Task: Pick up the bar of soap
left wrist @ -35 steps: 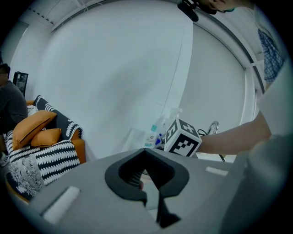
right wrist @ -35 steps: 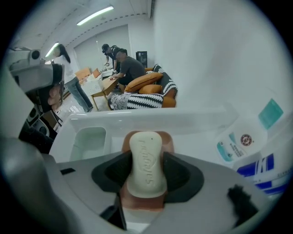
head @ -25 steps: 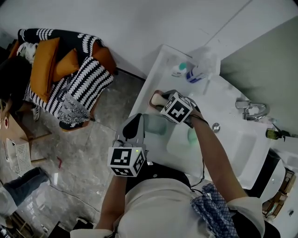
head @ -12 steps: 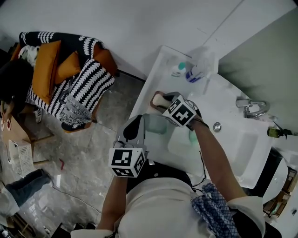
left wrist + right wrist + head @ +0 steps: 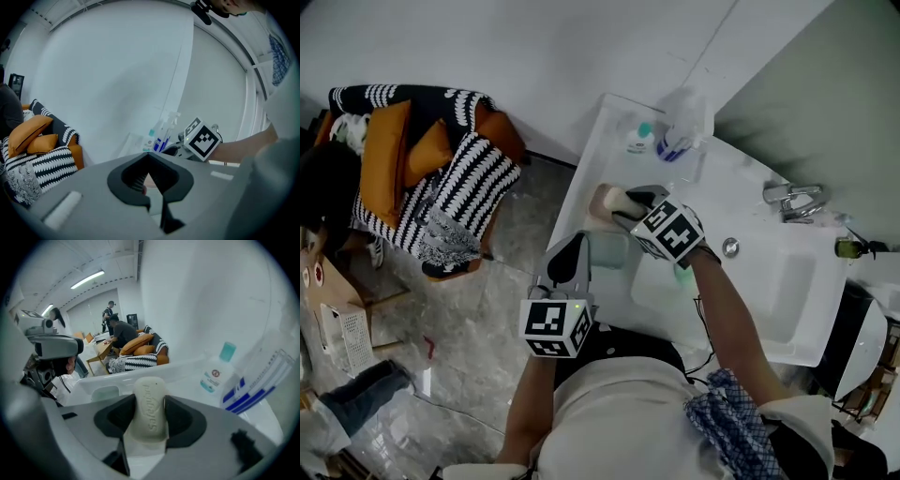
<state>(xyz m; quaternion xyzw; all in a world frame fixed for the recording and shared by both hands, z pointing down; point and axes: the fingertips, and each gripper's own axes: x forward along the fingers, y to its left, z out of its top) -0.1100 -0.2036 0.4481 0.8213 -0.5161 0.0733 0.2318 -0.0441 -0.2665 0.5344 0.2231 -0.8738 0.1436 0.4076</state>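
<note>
We've raised the right gripper (image 5: 623, 202) above the worktop (image 5: 600, 155); its fingers pinch the bar of soap (image 5: 149, 411) across its width (long axis running out along them).

1. The left gripper (image 5: 578, 246) has a grey moulded shell with black, ribbed jaw linings. It carries a marker cube (image 5: 554, 324), white with black square patterns and a small light on its upper edge.
2. The right gripper (image 5: 626, 201), above and right of that cube, has the same grey shell and black linings, and bears a second marker cube (image 5: 669, 230).
3. The shirt (image 5: 619, 422), below the cube, is white with short sleeves.
4. The cloth (image 5: 729, 417), lower right of the cube, is blue-and-white checked.
5. The cable (image 5: 706, 330), right of the cube, is thin and black and lies beside the right forearm.
</note>
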